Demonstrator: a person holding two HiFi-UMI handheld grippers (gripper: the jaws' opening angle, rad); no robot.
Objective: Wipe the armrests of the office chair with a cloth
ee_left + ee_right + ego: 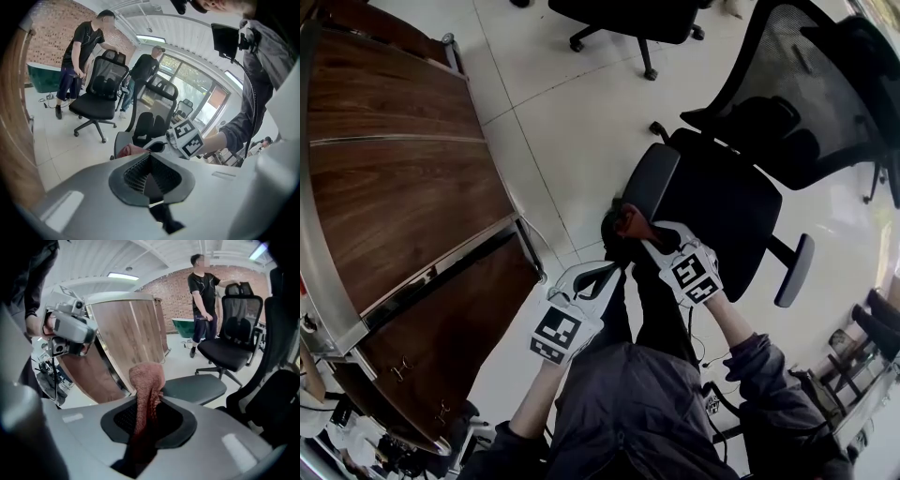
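My right gripper (639, 236) has its jaws closed tight on the reddish cloth (146, 385). The cloth stands up out of the jaws, at the near end of the dark armrest (649, 180) of the office chair (727, 202). My left gripper (612, 272) is just beside the right one, with its jaws pressed together and nothing between them.

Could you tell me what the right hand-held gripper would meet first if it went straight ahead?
Most likely the grey armrest pad just ahead, with its clamped red cloth touching first; depth is unclear.
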